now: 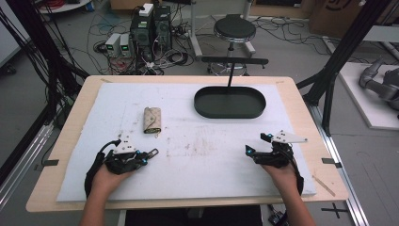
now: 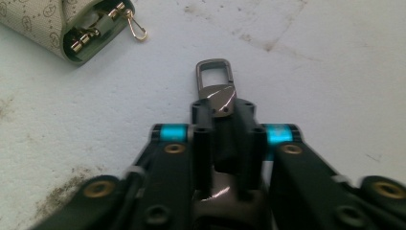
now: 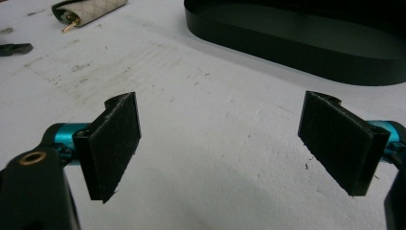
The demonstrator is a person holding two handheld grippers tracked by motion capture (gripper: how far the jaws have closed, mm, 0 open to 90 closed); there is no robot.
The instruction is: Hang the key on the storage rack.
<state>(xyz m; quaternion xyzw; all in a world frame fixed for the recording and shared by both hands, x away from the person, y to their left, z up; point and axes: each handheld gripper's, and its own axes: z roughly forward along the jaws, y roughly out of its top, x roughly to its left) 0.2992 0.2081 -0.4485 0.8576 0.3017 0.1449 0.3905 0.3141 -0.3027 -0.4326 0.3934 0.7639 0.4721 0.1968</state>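
Note:
My left gripper (image 1: 147,155) lies low on the white mat at the near left, shut on a dark metal key clasp (image 2: 218,95). The clasp's rectangular loop sticks out past the fingertips. Just beyond it lies a beige patterned key pouch (image 1: 152,120), its open end with gold hooks (image 2: 136,29) facing the gripper. In the left gripper view the pouch (image 2: 43,21) is at the upper left. My right gripper (image 1: 258,143) rests at the near right, open, with bare mat between its pads (image 3: 117,143). A black oval tray (image 1: 229,102) stands at the far centre-right.
The stained white mat (image 1: 197,155) covers most of the wooden table (image 1: 70,127). A thin black post (image 1: 231,75) rises behind the tray. Past the table's far edge, the floor holds a stool (image 1: 234,30), computer boxes (image 1: 150,28) and cables.

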